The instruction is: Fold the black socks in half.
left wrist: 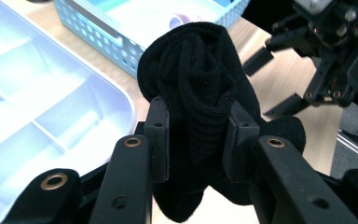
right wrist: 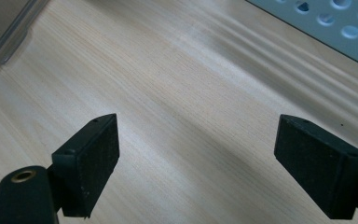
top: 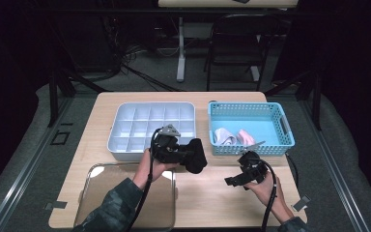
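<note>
My left gripper (top: 189, 155) is shut on a rolled black sock (top: 198, 159), held above the table just in front of the white compartment tray (top: 125, 151). In the left gripper view both pads squeeze the black sock (left wrist: 200, 79) at its middle, and the roll bulges above my left gripper (left wrist: 196, 135). My right gripper (top: 231, 181) hovers low over the bare wooden table (right wrist: 177, 93) to the right of the sock. Its jaws stand wide apart with nothing between them, as my right gripper (right wrist: 200, 163) shows in its own view and across from the sock (left wrist: 271, 83).
A blue perforated basket (top: 251, 150) sits at the back right with a pale grey sock (top: 224, 137) and a pink sock (top: 245, 137) inside. A clear plastic lid (top: 101, 181) lies at the front left, under the person's left forearm. A chair stands beyond the table.
</note>
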